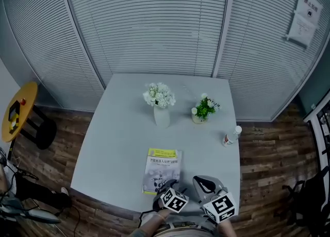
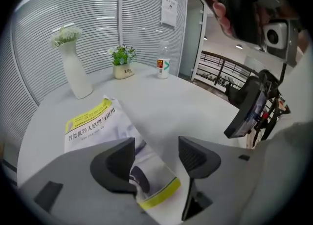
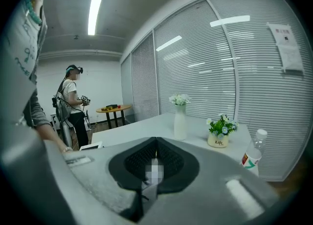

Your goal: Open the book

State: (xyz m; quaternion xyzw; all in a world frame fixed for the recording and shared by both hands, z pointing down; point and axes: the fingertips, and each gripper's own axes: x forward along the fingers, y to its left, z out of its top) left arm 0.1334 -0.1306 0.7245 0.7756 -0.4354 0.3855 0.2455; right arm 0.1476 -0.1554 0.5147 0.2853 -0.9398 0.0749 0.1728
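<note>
A closed book (image 1: pixel 163 170) with a white cover and a yellow band lies flat near the front edge of the pale table (image 1: pixel 124 128). My left gripper (image 1: pixel 166 184) hovers at the book's near right corner, pointing steeply down. In the left gripper view its jaws (image 2: pixel 156 158) stand wide open, the book (image 2: pixel 93 123) lies under them, and the pads do not press on it. To the right of the book, my right gripper (image 1: pixel 202 181) is over the table's front edge. Its jaws (image 3: pixel 155 158) are shut together with nothing held.
A white vase of flowers (image 1: pixel 161 108), a small potted plant (image 1: pixel 202 111) and a plastic bottle (image 1: pixel 231 135) stand further back on the table. A round yellow side table (image 1: pixel 18 109) is at the left. A person (image 3: pixel 73 101) stands across the room. Blinds line the walls.
</note>
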